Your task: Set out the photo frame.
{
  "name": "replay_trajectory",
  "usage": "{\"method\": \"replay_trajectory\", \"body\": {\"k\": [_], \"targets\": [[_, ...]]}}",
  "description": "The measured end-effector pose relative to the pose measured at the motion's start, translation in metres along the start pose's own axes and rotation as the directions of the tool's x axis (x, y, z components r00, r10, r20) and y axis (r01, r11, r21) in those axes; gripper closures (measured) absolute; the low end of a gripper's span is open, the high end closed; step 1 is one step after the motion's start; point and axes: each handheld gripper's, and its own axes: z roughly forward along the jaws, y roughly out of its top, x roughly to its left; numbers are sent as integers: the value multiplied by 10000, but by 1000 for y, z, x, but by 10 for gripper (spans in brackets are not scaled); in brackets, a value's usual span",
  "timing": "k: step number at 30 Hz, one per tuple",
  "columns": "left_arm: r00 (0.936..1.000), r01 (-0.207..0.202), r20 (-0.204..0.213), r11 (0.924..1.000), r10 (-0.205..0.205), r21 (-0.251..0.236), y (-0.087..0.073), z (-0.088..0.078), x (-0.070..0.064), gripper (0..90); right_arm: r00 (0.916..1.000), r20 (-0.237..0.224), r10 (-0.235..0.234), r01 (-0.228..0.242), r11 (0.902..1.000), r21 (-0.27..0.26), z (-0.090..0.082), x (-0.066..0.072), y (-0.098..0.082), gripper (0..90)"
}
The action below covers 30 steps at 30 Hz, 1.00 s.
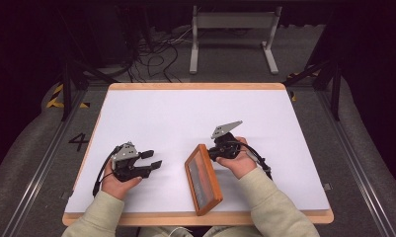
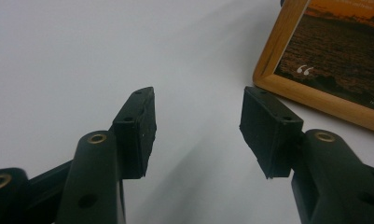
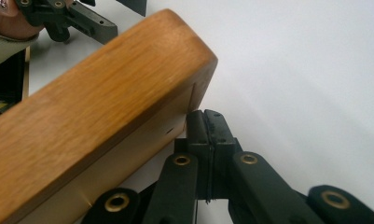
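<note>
high view: framed picture (image 1: 203,178) tilted on the white table (image 1: 185,118), near its front edge, between both grippers.
left gripper (image 1: 151,160) spread, empty, just left of the frame; left gripper view: wooden border, dark sunset print with a quote mark (image 2: 305,71); likely stiff, light, glazing fragile; right gripper view: right gripper (image 3: 209,122) pressed together, nothing pinched, tips against the frame's back edge (image 3: 105,116); best gripped on the wood rim.
</note>
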Motion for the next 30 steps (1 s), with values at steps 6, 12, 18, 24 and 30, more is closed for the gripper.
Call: {"method": "replay_trajectory", "body": {"k": [6, 12, 18, 24, 30], "targets": [[10000, 28, -21, 10000, -28, -24, 1, 1, 1, 460, 9930, 1173, -165, 136, 9996, 251, -19, 7, 2, 832], [9999, 95, -129, 10000, -95, 20, 1, 0, 1, 455, 9799, 1986, -176, 85, 9989, 464, -47, 17, 8, 741], [9998, 111, -167, 9999, -110, 107, 1, -1, -1, 453, 9747, 2236, -20, -87, 9989, 465, -74, 30, 13, 645], [9998, 123, -181, 9999, -121, 118, 1, -1, -1, 449, 9759, 2143, 416, -586, 9955, 738, -87, 43, 18, 463], [9998, 66, -181, 9999, -64, 115, 2, 0, 0, 445, 9768, 2050, 613, -846, 9907, 1069, -91, 56, 26, 286]]}}
